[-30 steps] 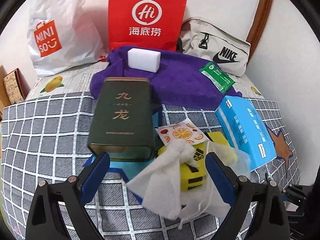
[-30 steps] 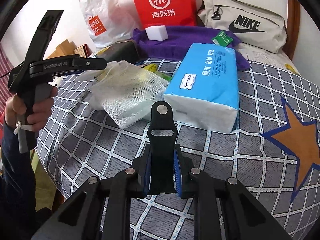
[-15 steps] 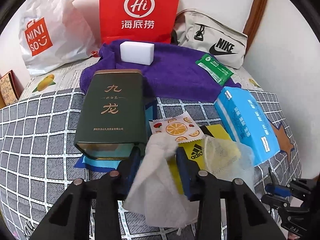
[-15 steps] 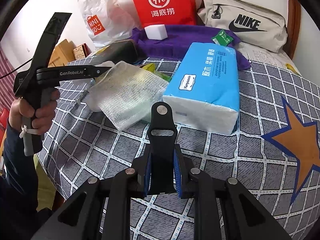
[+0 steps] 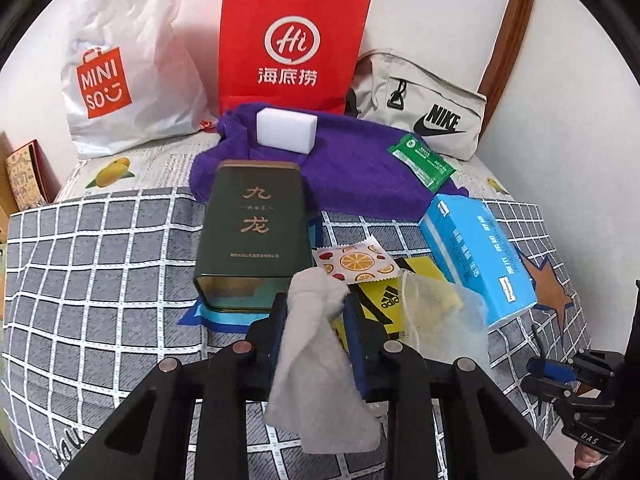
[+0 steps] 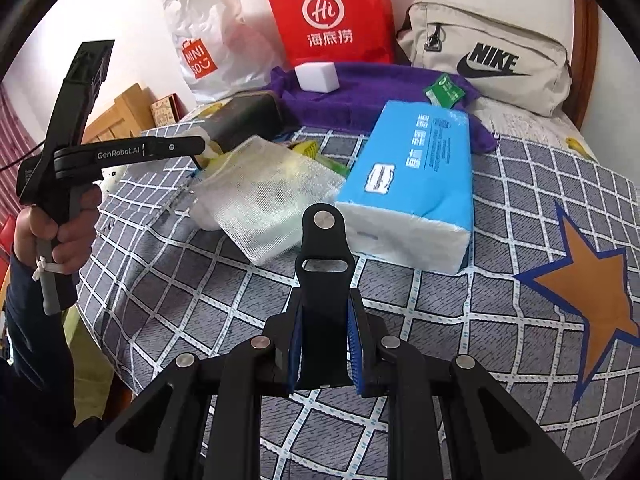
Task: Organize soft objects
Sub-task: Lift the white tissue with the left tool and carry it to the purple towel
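In the left wrist view my left gripper [image 5: 316, 308] has its jaws closing on a crumpled white cloth [image 5: 316, 360]. The pads press its top and the rest hangs down between the fingers. Just right of it lie a white mesh pouch [image 5: 440, 312] and a yellow adidas item [image 5: 384, 300]. The right wrist view shows my right gripper [image 6: 324, 320] shut on a black strap [image 6: 324, 248] that sticks up over the checked bedcover [image 6: 500, 340]. There the mesh pouch [image 6: 264, 200] lies beside the blue tissue pack [image 6: 416, 176], and the left gripper [image 6: 192, 148] hovers at its far edge.
A dark green tin [image 5: 252, 236] lies left of the cloth. Behind it a purple towel [image 5: 352, 160] carries a white sponge [image 5: 286, 126] and a green wipes packet [image 5: 422, 162]. A Miniso bag [image 5: 120, 72], red paper bag [image 5: 292, 40] and Nike bag [image 5: 424, 104] line the wall.
My left gripper went from wide open around the pile to closed on the white cloth, and the cloth now lifts off the adidas item. The right gripper has kept still with the strap.
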The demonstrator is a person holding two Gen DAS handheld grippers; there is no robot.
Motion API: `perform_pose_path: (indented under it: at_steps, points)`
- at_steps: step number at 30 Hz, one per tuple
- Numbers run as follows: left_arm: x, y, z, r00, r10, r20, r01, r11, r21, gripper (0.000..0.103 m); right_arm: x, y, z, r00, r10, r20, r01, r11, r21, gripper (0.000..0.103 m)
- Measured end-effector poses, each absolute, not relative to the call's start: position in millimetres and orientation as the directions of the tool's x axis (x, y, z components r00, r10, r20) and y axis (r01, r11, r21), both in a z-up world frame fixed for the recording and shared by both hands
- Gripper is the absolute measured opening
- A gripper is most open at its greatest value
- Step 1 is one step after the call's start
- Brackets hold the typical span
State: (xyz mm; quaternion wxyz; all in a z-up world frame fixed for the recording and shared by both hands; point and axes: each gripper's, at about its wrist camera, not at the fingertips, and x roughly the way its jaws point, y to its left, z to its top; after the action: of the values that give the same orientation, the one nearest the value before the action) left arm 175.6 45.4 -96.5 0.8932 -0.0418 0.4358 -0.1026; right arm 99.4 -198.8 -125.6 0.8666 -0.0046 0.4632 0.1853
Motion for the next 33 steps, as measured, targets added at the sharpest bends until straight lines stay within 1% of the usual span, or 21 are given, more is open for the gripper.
perform_pose_path:
  at_steps: [14,21,33]
  points:
    - [178.7,56.5,-71.5,0.631,-0.203,-0.749,0.116,0.979,-0.168,0.026,117.7,-201.1,-87.5,0.568,0.308,-0.763,-0.330,0.935,0.132,0.020]
    - [192.5,63.3,-65.7,0.638,-0.196,-0.744,0.084,0.979,-0.186,0.026,143.5,-204.7,-76.3,0.592,0.298,-0.749,-0.312,0.941,0.128,0.020]
    - [215.7,69.1,-66.9,0.629,-0.141,-0.764,0.036,0.988,-0.153,0.026,202.8,-212.0,-67.4,0.618,0.258,-0.743,-0.268,0.957,0.109,0.020]
